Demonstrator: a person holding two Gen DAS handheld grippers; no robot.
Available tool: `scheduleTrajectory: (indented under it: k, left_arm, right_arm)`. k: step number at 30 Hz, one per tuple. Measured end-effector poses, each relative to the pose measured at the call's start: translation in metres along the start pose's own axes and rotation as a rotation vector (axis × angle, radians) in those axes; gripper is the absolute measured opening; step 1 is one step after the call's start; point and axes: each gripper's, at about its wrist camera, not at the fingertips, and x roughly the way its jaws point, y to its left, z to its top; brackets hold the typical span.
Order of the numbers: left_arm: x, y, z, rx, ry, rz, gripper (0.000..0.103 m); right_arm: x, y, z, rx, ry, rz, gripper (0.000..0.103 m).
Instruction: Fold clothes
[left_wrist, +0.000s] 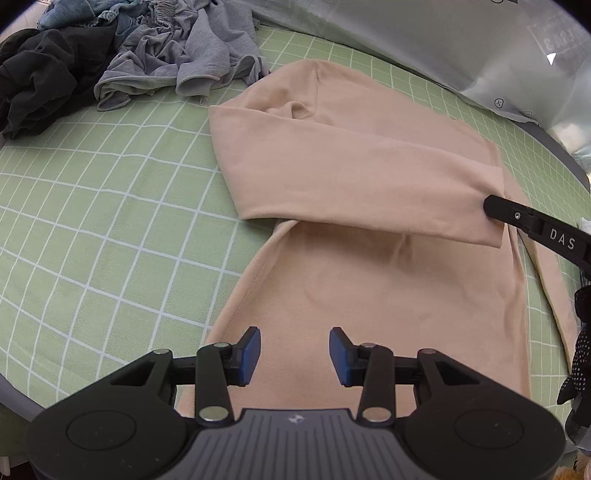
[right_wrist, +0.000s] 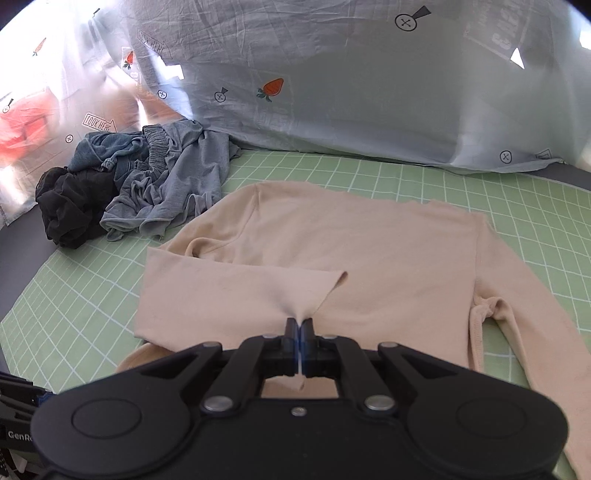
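**Sleeve cuff pinched across shirt**

Fingers of the right gripper (right_wrist: 299, 326) clamp the folded sleeve's cuff (right_wrist: 334, 282) over the beige shirt (left_wrist: 369, 295), mid green grid sheet (left_wrist: 92, 229). Left gripper (left_wrist: 294, 354) gapes empty near the hem. Crumpled clothes pile (left_wrist: 147, 48) lies far left.

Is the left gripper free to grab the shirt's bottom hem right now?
Probably yes. The left gripper is open and empty, hovering over the beige shirt near its lower part, with nothing between them. The hem itself is hidden behind the gripper body.

Green grid-patterned sheet (left_wrist: 92, 229) is covering the surface; beige long-sleeve top (left_wrist: 369, 280) is lying flat on it, grey garment (left_wrist: 192, 55) and black garment (left_wrist: 44, 81) sitting crumpled, touching, near the top.
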Motion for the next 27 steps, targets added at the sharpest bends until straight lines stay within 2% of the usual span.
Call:
scheduleTrajectory:
  k: [6, 18, 23, 27]
  left_arm:
    - [0.007, -0.026, -0.009, -0.058, -0.008, 0.001, 0.043]
    - [0.023, -0.078, -0.01, -0.202, -0.039, 0.021, 0.043]
    - [0.019, -0.084, -0.007, -0.213, -0.036, 0.083, 0.043]
    - [0.02, -0.089, -0.011, -0.192, -0.004, 0.114, 0.043]
  right_arm:
    - [-0.024, -0.041, 0.012, 0.042, -0.061, 0.039, 0.001]
    - [-0.035, -0.139, 0.019, 0.052, -0.074, 0.04, 0.001]
    - [-0.038, -0.184, 0.024, 0.133, -0.109, 0.013, 0.001]
    - [-0.046, -0.214, 0.017, 0.184, -0.145, -0.05, 0.001]
